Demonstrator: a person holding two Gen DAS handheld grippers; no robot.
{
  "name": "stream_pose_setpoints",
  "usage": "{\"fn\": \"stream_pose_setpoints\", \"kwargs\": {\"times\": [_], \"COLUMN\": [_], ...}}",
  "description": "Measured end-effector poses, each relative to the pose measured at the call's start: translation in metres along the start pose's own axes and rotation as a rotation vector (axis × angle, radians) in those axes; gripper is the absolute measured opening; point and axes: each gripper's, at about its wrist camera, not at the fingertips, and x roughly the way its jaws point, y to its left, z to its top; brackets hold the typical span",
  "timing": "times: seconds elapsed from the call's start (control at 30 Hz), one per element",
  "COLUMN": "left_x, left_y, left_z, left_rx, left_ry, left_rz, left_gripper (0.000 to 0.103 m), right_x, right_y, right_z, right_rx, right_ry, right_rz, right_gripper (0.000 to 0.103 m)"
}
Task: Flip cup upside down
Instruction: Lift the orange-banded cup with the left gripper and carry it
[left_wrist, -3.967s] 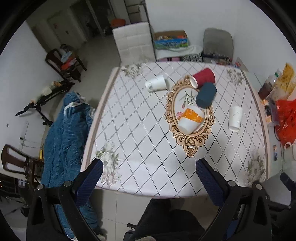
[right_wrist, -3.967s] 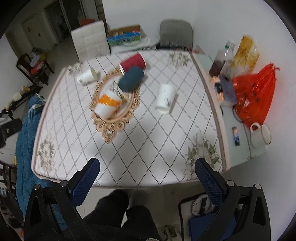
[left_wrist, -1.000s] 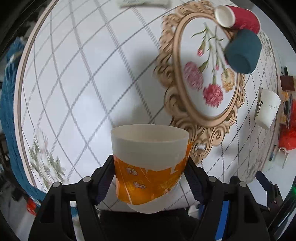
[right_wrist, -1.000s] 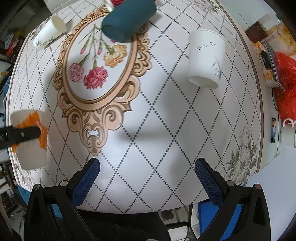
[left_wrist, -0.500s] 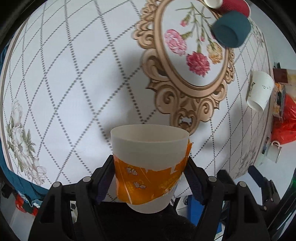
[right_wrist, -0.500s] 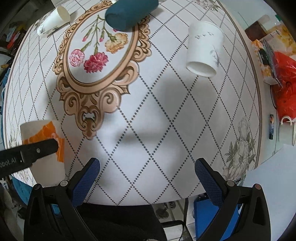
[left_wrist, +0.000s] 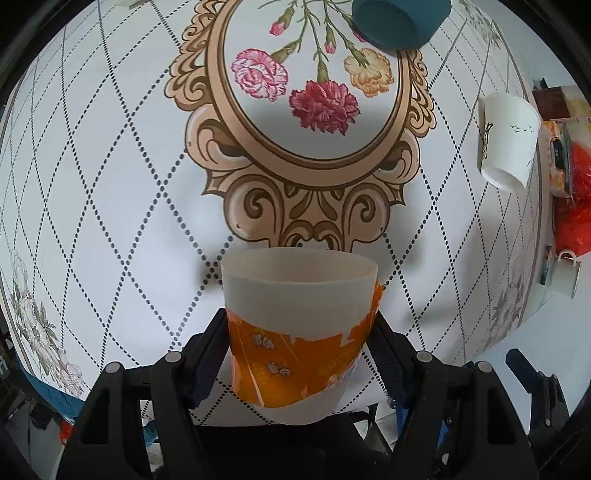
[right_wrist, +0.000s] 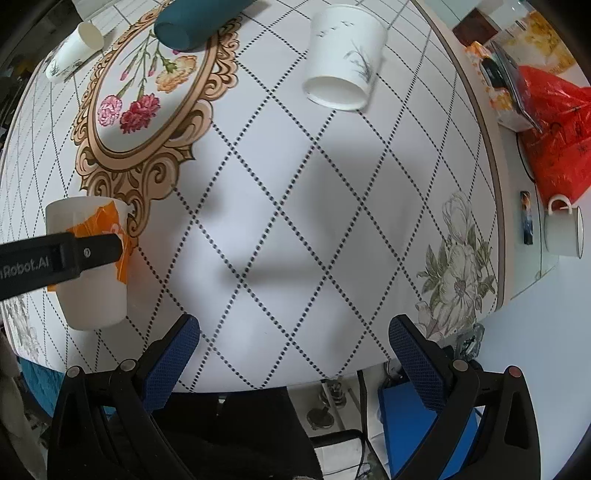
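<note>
Since the previous frame, the left gripper (left_wrist: 301, 354) had carried the cup (left_wrist: 300, 328) nearer, jaws pinching its sides, rim toward 12 o'clock; right gripper (right_wrist: 293, 354) spread, idle.

The tablecloth (right_wrist: 303, 206) is bare between the two grippers and up to the near edge, so a gripper can pass there. The left gripper (left_wrist: 299, 354) with its orange cup (left_wrist: 301, 328) blocks the left side. A white cup (right_wrist: 341, 59) lies on its side further ahead, and a teal cup (right_wrist: 195, 22) on the floral oval. Bags (right_wrist: 554, 122) and a mug (right_wrist: 563, 230) crowd the right edge.
</note>
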Motion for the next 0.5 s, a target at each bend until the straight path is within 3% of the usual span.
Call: {"fn": "stream_pose_setpoints", "kwargs": {"times": [0.5], "left_x": [0.004], "left_y": [0.002], "left_z": [-0.001], "left_rx": [-0.034], "left_ry": [-0.001], "left_rz": [-0.001], "left_gripper": [0.072], "right_x": [0.004], "right_y": [-0.004], "right_z": [-0.003], "right_rx": [0.016], "right_ry": [-0.009], "right_rz": [-0.003], "right_gripper": [0.103]}}
